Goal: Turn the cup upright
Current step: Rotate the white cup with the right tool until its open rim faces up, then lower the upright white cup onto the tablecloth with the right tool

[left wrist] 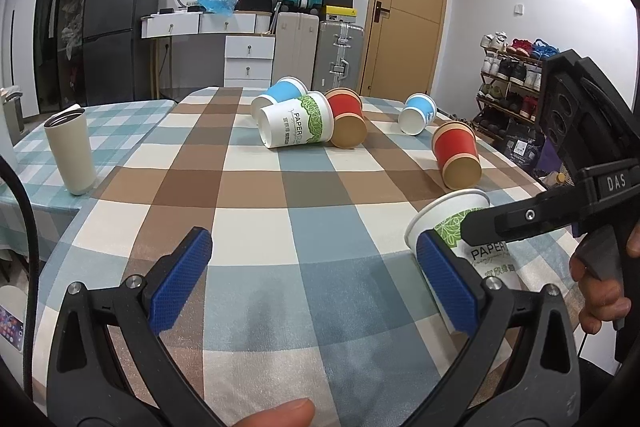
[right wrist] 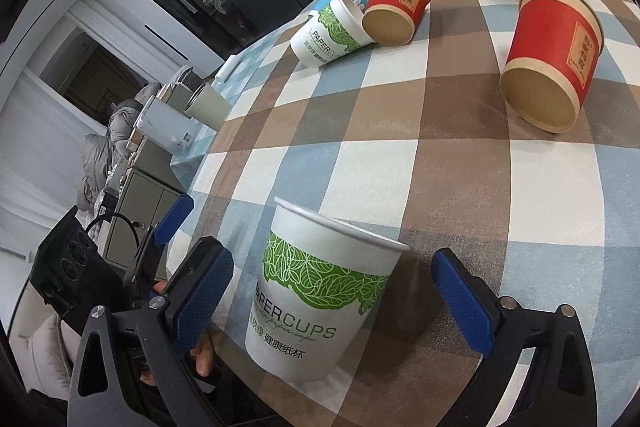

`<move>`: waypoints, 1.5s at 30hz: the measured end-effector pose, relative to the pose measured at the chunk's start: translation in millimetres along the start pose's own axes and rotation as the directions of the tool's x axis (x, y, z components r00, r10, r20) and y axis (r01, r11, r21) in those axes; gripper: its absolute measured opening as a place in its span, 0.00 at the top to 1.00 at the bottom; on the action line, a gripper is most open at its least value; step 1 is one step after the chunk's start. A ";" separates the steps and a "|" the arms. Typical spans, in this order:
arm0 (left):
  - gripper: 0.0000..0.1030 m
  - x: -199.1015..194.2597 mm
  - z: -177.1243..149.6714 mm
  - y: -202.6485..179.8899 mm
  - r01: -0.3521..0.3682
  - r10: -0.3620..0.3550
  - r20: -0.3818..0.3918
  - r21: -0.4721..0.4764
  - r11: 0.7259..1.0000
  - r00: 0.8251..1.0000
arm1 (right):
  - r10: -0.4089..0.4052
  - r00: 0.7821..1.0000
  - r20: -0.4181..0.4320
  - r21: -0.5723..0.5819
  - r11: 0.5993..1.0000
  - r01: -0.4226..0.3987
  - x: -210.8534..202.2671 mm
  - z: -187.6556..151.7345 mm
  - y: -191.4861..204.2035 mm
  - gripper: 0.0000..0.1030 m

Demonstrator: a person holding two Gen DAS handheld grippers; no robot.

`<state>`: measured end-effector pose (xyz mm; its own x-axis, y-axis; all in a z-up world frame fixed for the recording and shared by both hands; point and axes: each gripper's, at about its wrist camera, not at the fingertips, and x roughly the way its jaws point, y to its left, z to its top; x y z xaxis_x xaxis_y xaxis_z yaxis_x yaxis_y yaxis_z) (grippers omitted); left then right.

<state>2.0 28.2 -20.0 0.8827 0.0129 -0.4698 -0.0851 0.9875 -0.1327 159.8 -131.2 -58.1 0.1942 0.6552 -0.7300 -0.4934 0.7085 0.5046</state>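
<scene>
A white paper cup with green leaf print (right wrist: 320, 291) stands upright near the table's front edge, between the open fingers of my right gripper (right wrist: 336, 299), which do not touch it. In the left wrist view the same cup (left wrist: 456, 227) sits at the right, behind my left gripper's right finger, with the right gripper's finger (left wrist: 516, 219) in front of it. My left gripper (left wrist: 316, 279) is open and empty over the tablecloth. Several other cups lie on their sides farther back: a white-green one (left wrist: 296, 125), two red ones (left wrist: 348, 119) (left wrist: 456, 155) and two blue ones (left wrist: 280, 93) (left wrist: 418, 113).
A checked tablecloth (left wrist: 256, 211) covers the table. A beige tumbler (left wrist: 70, 151) stands upright at the left on a second checked table. A shoe rack (left wrist: 512, 83) stands at the right; suitcases and drawers stand behind the table.
</scene>
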 end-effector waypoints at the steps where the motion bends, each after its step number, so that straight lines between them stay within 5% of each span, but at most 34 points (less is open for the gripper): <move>1: 0.01 0.0 0.0 -0.1 0.000 0.000 0.000 0.002 1.000 1.000 | 0.003 1.000 -0.010 0.003 1.000 -0.003 0.5 0.1 -0.5 0.07; 9: 0.01 0.3 -0.2 -0.8 0.000 0.000 -0.001 -0.001 1.000 1.000 | 0.032 0.999 -0.042 0.022 0.999 -0.031 2.7 -0.2 -3.7 0.29; 15: 0.01 0.4 -0.3 -0.5 -0.001 0.001 -0.001 0.002 1.000 1.000 | 0.031 0.999 -0.015 0.003 1.000 -0.031 -4.8 -2.3 -0.7 0.32; 19: 0.01 -0.2 -0.5 -0.7 0.000 0.000 0.001 0.000 1.000 1.000 | -0.018 0.996 0.089 -0.066 0.998 0.024 -19.9 -3.8 8.7 0.32; 29: 0.01 -0.4 -0.6 -1.1 0.000 0.000 0.002 0.000 1.000 1.000 | -0.183 0.923 0.338 -0.265 0.923 0.280 -30.1 -13.4 39.9 0.33; 34: 0.01 -0.5 -0.7 -1.3 -0.001 0.001 0.003 -0.001 1.000 1.000 | -0.211 0.897 0.389 -0.294 0.894 0.338 -20.3 -13.3 46.6 0.33; 45: 0.01 -0.6 -1.0 -1.5 0.001 -0.001 0.001 0.000 1.000 1.000 | -0.253 0.875 0.413 -0.329 0.855 0.402 -1.9 -12.5 55.3 0.33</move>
<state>1.1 26.6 -20.4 0.8832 0.0126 -0.4688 -0.0848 0.9875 -0.1332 121.5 -96.5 -34.6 0.6447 0.5026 -0.5760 -0.6224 0.7825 -0.0138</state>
